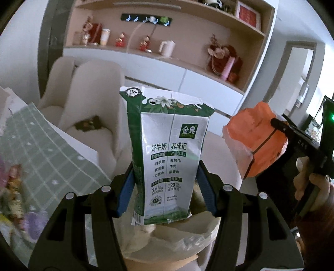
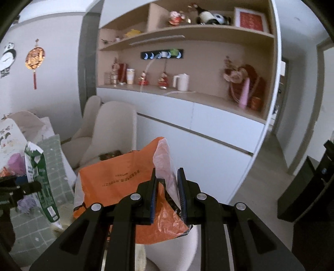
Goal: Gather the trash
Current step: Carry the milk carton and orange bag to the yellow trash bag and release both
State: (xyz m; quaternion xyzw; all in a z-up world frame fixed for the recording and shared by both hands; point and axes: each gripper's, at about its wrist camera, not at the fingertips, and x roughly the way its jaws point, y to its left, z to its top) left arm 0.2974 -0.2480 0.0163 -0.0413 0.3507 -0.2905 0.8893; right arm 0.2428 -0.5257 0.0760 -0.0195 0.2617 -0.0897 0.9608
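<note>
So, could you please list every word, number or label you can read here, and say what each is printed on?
"金典": logo on the milk carton.
"好牛奶 养成记": carton front.
"100%": carton, in the band below.
"3.6" and "120": carton, lower part; the small print beside them is unreadable.
Barcode on the carton: digits too small.
Black line of print on the orange bag: upside down and blurred, unreadable.
Red framed picture: no legible characters.

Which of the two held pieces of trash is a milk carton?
The green-and-white carton in the left gripper; the right gripper holds an orange plastic bag.
</note>
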